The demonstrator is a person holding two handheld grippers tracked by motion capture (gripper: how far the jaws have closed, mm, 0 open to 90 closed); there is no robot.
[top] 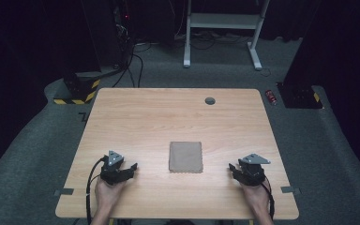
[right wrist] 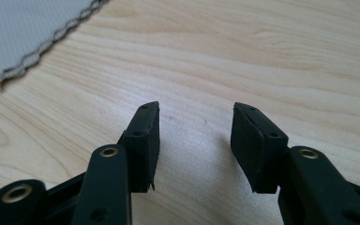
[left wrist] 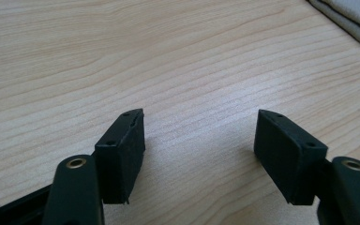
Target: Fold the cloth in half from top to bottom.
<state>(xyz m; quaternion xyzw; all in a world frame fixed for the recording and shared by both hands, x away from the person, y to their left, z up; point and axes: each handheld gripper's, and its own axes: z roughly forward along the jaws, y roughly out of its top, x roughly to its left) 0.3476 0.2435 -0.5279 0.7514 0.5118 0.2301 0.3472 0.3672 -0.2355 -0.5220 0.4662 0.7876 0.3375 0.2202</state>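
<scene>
A folded grey-brown cloth point(top: 185, 157) lies flat near the middle of the wooden table point(top: 168, 117). My left gripper point(top: 130, 168) rests on the table to the cloth's left, open, nothing between its jaws. My right gripper point(top: 233, 168) rests to the cloth's right, also open and empty. In the left gripper view my left gripper point(left wrist: 200, 124) stands over bare wood, with the cloth's edge point(left wrist: 356, 18) at the top right. In the right gripper view my right gripper point(right wrist: 196, 112) is over bare wood too, and the cloth's scalloped edge point(right wrist: 28, 33) fills the top left.
A small grey round cap point(top: 210, 101) sits in the table near its far edge. Beyond the table are a white frame's legs point(top: 222, 28), cables on the floor, a red object point(top: 272, 97) and yellow-black striped bases point(top: 77, 91).
</scene>
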